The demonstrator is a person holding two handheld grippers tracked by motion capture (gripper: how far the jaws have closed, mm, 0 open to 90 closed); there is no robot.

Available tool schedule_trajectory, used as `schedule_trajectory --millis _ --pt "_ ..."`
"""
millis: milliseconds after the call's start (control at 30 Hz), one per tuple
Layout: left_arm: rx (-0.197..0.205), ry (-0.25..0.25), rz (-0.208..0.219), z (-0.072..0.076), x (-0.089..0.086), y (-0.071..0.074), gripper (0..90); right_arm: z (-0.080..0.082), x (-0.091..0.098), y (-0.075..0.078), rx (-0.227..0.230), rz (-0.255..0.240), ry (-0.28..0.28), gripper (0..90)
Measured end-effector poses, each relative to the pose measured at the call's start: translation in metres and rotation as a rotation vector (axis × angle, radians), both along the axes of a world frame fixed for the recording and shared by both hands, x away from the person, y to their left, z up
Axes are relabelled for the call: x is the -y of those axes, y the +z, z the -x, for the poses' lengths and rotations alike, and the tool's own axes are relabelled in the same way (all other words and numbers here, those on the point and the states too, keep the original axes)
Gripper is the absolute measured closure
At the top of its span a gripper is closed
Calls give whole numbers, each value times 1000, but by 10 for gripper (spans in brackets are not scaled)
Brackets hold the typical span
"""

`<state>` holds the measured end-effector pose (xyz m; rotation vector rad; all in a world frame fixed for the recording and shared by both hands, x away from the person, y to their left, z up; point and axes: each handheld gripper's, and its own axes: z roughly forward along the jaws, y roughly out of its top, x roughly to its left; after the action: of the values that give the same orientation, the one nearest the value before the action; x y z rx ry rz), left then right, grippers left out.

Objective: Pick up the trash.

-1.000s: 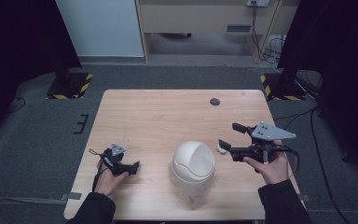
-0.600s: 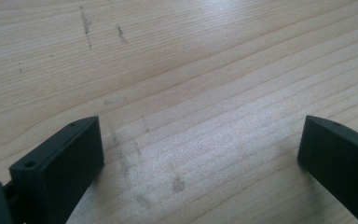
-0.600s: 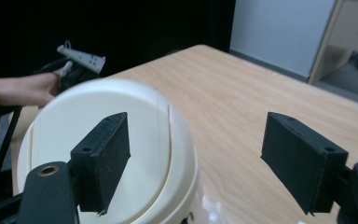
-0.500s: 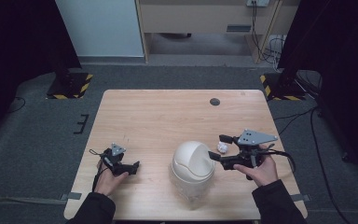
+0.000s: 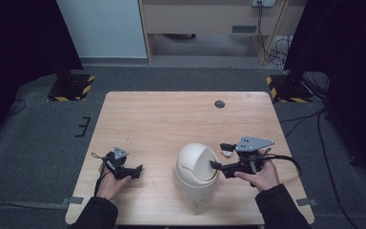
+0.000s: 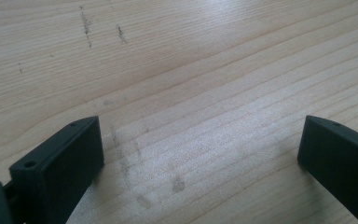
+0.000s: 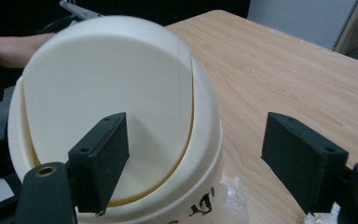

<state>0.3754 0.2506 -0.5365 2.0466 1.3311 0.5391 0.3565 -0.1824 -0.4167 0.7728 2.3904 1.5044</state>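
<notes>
We bring the right hand-held gripper (image 5: 218, 165), jaws wide, squarely against the bin's swing lid (image 7: 107, 98) and push gently.

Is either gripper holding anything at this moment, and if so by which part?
Nothing is held. The right gripper stands open at the swing lid of the cream bin; the left gripper is open over bare table.

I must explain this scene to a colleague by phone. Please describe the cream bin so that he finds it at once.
Start at the wooden table and go to its near edge, between the two hands. There stands the cream bin, the tallest thing on the table. It alone has a round domed top with a swinging flap, and the open right gripper points at it.
</notes>
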Motion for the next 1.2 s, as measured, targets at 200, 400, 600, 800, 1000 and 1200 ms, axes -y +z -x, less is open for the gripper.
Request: schedule_trajectory --millis 200,400,600,800,1000,1200 --pt "0 0 0 0 0 0 0 -1 -5 -7 -18 24 0 227" --pt "0 0 0 0 0 0 0 -3 -10 -15 -28 42 -5 226" --pt "0 0 0 0 0 0 0 -4 -16 -19 -41 45 -5 241" --pt "0 0 0 0 0 0 0 -5 -18 -22 -32 38 -26 249" --pt "0 0 0 0 0 0 0 -5 -17 -18 -31 5 -36 260" --pt "0 0 0 0 0 0 0 -4 1 -1 -9 -30 -57 251"
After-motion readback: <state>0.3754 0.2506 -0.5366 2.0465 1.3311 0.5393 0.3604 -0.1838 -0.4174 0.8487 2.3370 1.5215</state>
